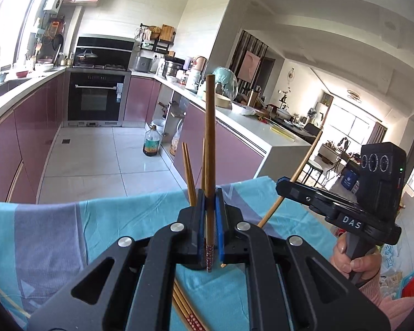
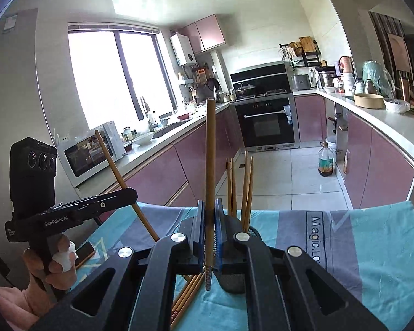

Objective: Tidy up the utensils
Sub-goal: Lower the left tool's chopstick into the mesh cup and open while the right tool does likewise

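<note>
Loose chopsticks (image 2: 186, 298) lie nearest us on the blue-and-grey tablecloth (image 2: 367, 251), under our grippers. Our left gripper (image 1: 210, 215) is clamped narrow on one upright chopstick (image 1: 210, 149). Our right gripper (image 2: 210, 220) likewise pinches its own upright chopstick (image 2: 210, 165). Just beyond the right gripper, a dark holder (image 2: 252, 231) on the cloth has four chopsticks (image 2: 240, 190) standing in it. Farther off are pink kitchen cabinets (image 2: 162, 173) and a black oven (image 2: 267, 124).

Chopsticks (image 2: 189, 295) flat on tablecloth (image 2: 372, 251)
</note>
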Demonstrator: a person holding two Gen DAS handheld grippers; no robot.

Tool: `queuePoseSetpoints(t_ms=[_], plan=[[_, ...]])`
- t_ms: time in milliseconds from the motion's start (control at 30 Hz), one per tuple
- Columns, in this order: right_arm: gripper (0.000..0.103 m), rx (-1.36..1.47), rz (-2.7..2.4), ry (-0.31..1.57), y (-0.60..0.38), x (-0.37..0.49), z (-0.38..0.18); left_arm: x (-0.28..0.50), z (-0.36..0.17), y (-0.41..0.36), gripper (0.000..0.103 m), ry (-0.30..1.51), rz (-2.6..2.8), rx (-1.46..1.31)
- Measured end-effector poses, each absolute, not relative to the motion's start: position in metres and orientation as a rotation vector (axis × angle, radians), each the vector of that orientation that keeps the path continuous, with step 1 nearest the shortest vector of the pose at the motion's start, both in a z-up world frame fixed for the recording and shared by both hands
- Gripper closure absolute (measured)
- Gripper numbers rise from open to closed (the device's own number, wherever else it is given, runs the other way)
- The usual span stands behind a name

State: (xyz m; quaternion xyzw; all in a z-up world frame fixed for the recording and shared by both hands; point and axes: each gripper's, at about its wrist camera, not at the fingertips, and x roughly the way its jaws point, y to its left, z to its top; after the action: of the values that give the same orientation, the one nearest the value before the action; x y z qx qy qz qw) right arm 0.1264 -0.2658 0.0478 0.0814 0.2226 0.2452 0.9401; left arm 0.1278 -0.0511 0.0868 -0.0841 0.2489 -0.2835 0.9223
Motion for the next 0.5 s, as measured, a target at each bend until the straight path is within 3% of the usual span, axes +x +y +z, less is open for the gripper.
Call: queuePoseSetpoints(t_ms=[500], plan=[[0.097, 0.143, 0.449, 0.430, -0.273, 0.159, 0.060, 0.160, 0.097, -0.082, 0.095, 0.517, -0.539, -0.126]])
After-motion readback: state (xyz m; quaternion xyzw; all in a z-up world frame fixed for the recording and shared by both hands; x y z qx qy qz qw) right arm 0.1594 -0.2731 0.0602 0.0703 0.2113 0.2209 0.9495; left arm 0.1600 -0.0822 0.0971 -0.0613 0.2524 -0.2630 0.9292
